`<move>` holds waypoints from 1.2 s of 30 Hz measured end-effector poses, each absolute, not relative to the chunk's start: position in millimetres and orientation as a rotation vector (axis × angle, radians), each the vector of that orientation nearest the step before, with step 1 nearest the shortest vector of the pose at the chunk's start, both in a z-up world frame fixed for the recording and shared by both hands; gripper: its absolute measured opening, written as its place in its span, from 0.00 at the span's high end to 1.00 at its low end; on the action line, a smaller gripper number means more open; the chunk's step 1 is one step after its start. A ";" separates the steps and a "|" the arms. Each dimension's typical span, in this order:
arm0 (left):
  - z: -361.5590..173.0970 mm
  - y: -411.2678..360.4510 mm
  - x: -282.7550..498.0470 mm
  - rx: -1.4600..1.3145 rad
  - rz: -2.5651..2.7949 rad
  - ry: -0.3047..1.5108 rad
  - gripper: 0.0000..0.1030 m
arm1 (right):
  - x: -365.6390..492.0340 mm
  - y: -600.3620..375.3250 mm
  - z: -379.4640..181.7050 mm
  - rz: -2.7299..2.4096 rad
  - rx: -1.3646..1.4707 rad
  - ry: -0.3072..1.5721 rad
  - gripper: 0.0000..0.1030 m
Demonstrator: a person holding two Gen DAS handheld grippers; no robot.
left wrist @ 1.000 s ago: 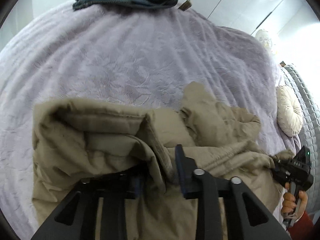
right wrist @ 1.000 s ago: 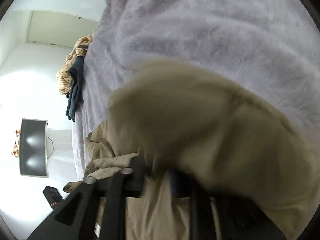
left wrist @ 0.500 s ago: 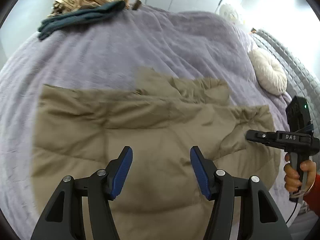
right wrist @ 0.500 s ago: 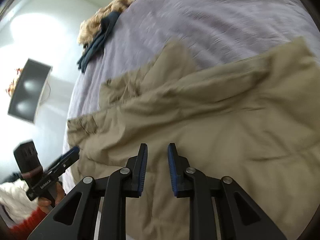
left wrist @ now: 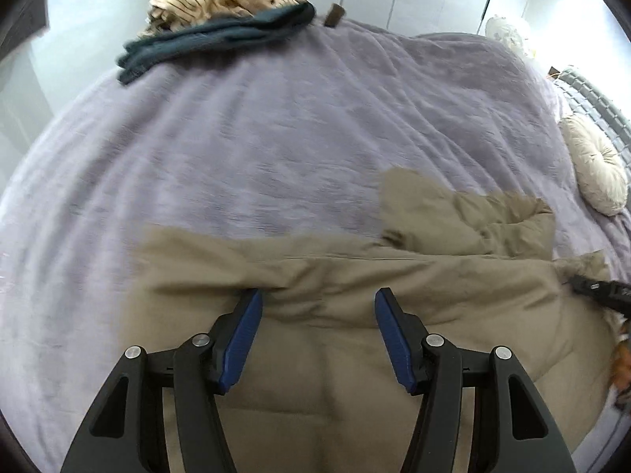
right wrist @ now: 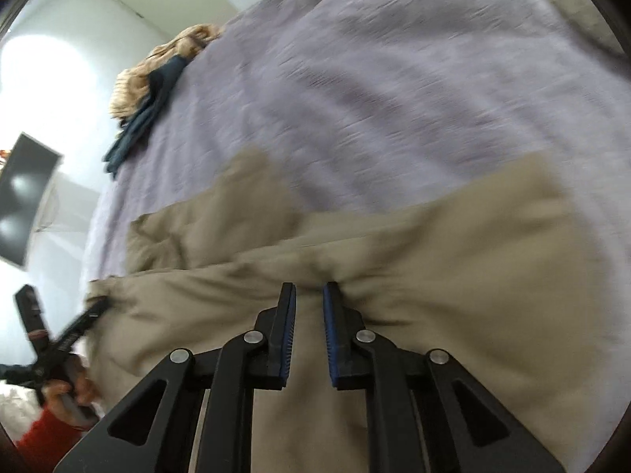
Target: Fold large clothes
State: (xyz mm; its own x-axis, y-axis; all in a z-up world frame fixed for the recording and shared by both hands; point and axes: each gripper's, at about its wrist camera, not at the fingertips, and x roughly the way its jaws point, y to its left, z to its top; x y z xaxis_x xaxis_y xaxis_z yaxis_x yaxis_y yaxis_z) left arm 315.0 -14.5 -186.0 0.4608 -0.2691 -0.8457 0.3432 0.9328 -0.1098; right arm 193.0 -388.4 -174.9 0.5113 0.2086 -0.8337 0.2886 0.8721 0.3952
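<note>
Both tongs have let go of the khaki coat (left wrist: 355, 354), now lying spread on the bed (left wrist: 276, 138); left tongs (left wrist: 315, 307) are standing released; right tongs (right wrist: 308, 295) are closing over a fresh ridge, not yet clenched; the next fold is starting.

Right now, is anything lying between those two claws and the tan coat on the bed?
Nothing visible. The left claw stands open right over the coat; the right claw is closing with a ridge of coat between its pads. The other clothes lie far across the bed.
</note>
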 end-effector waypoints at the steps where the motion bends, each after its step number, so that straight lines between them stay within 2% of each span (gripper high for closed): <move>1: -185.4 -9.5 316.3 0.080 -0.370 1.026 0.41 | 185.3 -397.1 -172.6 -0.081 0.511 1.043 0.86; 9: -220.4 10.7 346.6 0.049 -0.304 1.075 0.40 | 184.4 -462.0 -208.2 -0.254 0.666 1.050 0.87; 12: -232.1 6.9 357.2 0.040 -0.302 1.081 0.33 | 192.1 -473.8 -228.6 -0.289 0.705 1.059 0.87; 16: -242.1 7.1 369.8 -0.012 -0.301 1.093 0.29 | 198.5 -474.2 -240.2 -0.295 0.692 1.050 0.87; 21: -244.5 10.8 383.0 -0.058 -0.256 1.106 0.29 | 202.1 -468.2 -236.7 -0.313 0.657 1.063 0.87; 26: -221.0 36.5 382.0 -0.092 -0.084 1.075 0.29 | 194.4 -462.1 -215.6 -0.355 0.644 1.059 0.80; 28: -212.8 50.0 377.7 -0.134 -0.070 1.084 0.29 | 189.2 -458.7 -204.9 -0.358 0.654 1.041 0.72; 36: -168.1 57.6 312.7 -0.053 -0.122 1.065 0.29 | 154.0 -427.2 -158.4 -0.318 0.633 0.969 0.63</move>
State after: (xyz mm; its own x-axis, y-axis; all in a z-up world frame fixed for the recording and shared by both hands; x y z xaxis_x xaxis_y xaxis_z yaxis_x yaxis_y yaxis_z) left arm 312.7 57.6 -168.1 0.4788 -0.1254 -0.8689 0.0741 0.9920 -0.1023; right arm 154.0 -427.2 -158.4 0.5398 0.0249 -0.8415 0.5182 0.7779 0.3554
